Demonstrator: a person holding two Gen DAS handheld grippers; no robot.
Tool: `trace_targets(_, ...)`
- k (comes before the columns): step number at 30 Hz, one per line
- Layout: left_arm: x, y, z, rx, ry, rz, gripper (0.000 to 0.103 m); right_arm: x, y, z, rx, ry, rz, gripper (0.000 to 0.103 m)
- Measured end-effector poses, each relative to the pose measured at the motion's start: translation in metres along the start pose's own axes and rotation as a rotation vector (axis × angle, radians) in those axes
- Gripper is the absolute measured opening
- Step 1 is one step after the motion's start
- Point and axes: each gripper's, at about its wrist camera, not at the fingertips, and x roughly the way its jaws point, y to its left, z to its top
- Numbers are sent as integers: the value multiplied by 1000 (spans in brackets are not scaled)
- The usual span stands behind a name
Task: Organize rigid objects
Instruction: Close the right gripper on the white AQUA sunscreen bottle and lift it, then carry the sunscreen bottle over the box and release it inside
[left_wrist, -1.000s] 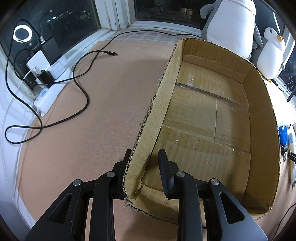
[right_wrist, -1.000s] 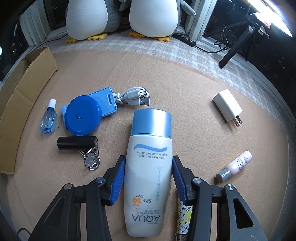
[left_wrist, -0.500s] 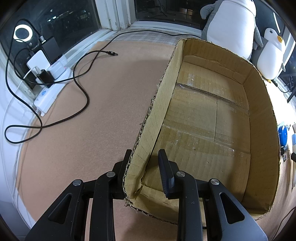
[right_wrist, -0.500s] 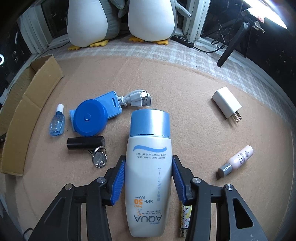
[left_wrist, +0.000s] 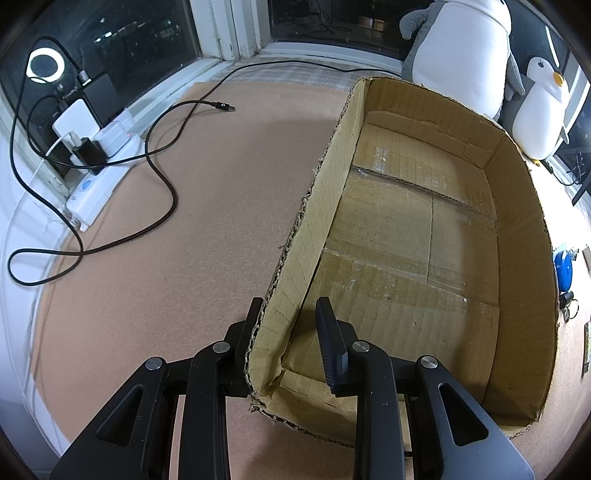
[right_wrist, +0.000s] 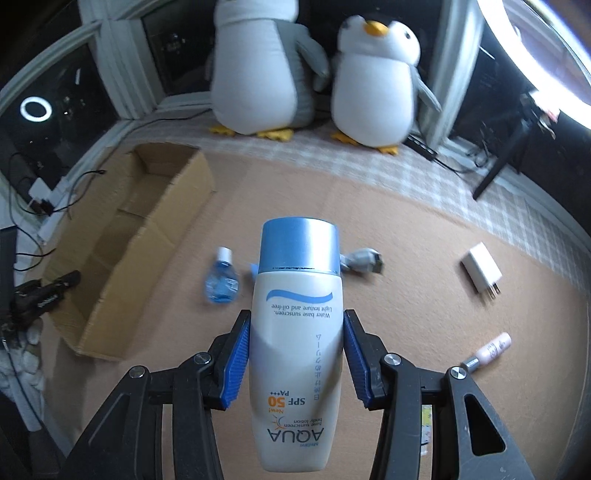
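Note:
My right gripper is shut on a white sunscreen bottle with a blue cap, held off the brown mat. Below it lie a small blue bottle, a white USB plug, a white charger and a pink tube. The open cardboard box sits to the left in this view. My left gripper is shut on the box's near left wall, one finger outside it and one inside. The box is empty inside.
Two plush penguins stand at the back by the window. A black cable and a power strip with chargers lie left of the box. A blue round case shows past the box's right wall. A tripod leg stands at the right.
My right gripper has lifted the sunscreen bottle off the mat and tipped up, so the box and penguins show more. The left gripper and the box have not moved.

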Motion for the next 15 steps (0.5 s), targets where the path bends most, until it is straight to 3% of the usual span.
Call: trace_targets(15, 1, 5, -1, 2, -7, -35, 26, -12, 121, 39, -168, -42, 157, 44)
